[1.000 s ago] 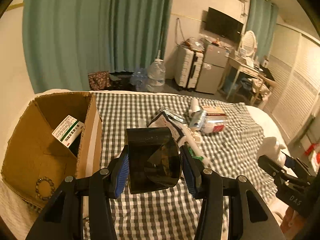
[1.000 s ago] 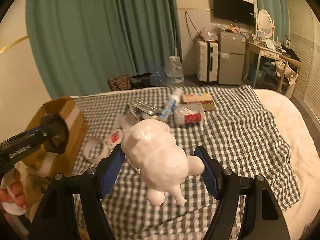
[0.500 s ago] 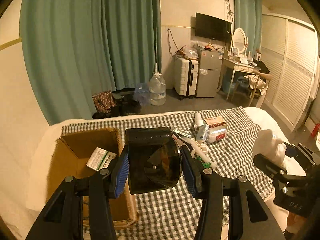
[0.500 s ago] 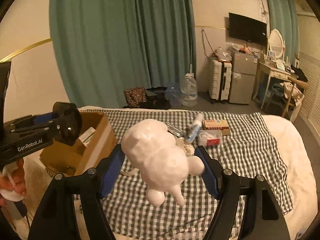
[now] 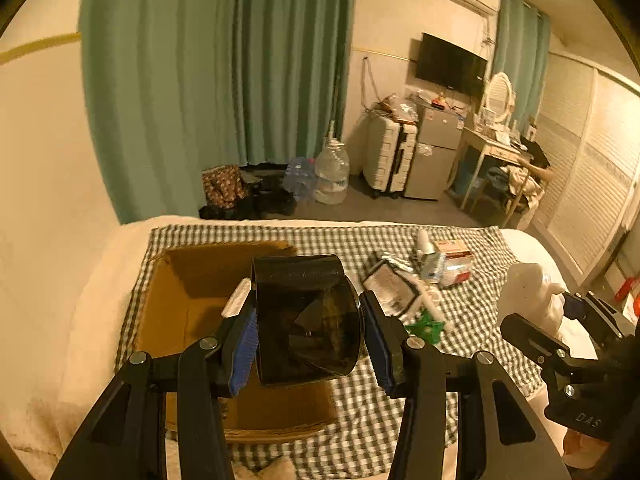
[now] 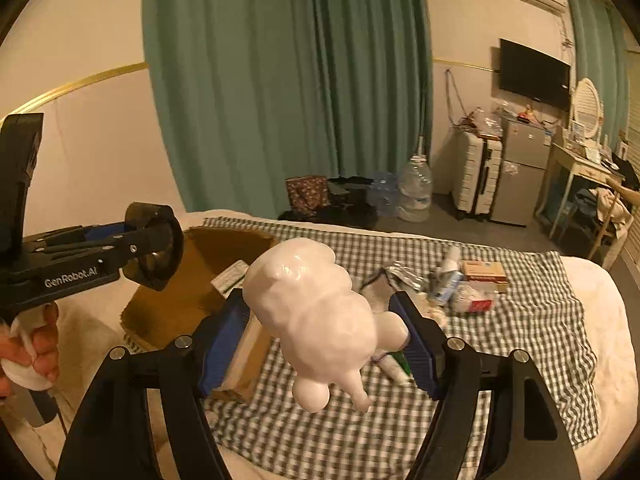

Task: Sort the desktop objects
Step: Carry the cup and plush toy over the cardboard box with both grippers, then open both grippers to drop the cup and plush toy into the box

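Carrying two objects above the cardboard box (image 5: 192, 320) on the bed.

The left gripper (image 5: 310, 334) is clamped on a dark plastic cup (image 5: 306, 320); the right gripper (image 6: 316, 340) is clamped on a white figurine (image 6: 316, 320), probably a toy. To do it well, I would centre each object over the box opening and lower it before releasing.
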Demonstrator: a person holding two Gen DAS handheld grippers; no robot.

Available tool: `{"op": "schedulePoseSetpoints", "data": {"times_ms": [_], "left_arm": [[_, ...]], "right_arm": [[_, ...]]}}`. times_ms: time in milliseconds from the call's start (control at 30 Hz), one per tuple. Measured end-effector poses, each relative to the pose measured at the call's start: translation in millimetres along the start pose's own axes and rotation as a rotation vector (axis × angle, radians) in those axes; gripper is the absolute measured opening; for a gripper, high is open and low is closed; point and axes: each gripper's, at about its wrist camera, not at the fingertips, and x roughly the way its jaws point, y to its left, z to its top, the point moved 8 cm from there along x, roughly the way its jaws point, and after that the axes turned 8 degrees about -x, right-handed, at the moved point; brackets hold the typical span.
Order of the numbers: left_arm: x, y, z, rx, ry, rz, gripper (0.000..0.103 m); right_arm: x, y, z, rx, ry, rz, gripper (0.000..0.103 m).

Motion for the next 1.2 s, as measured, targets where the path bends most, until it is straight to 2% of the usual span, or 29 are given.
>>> {"op": "schedulePoseSetpoints", "data": {"times_ms": [333, 533, 867, 1000, 1067, 1100, 1167, 1200], "left_arm": [[18, 89, -11, -0.124, 0.011, 0.047, 0.05], [34, 112, -18, -0.144, 0.023, 0.055, 0.05], [63, 133, -36, -0.181, 0.069, 0.061, 0.05], [68, 139, -40, -0.177, 0.071, 0.094, 0.05], [70, 142, -41, -0.183, 0.075, 0.101, 0.052], [70, 145, -41, -0.19, 0.075, 0.103, 0.055], [70, 149, -41, -0.2, 0.071, 0.13, 0.074], [70, 151, -41, -0.206, 0.065, 0.141, 0.077]], "right_arm": [[48, 74, 3, -0.064, 0.063, 0.072, 0.072], [89, 104, 3, -0.079, 0.109, 0.122, 0.072], [143, 129, -15, -0.102, 0.199, 0.135, 0.072], [158, 136, -18, -0.12, 0.214, 0.136, 0.072], [159, 142, -17, -0.148, 0.198, 0.131, 0.075], [159, 143, -16, -0.17, 0.185, 0.111, 0.082], [155, 146, -15, -0.206, 0.156, 0.071, 0.088], [153, 146, -14, -0.22, 0.141, 0.058, 0.088]]}}
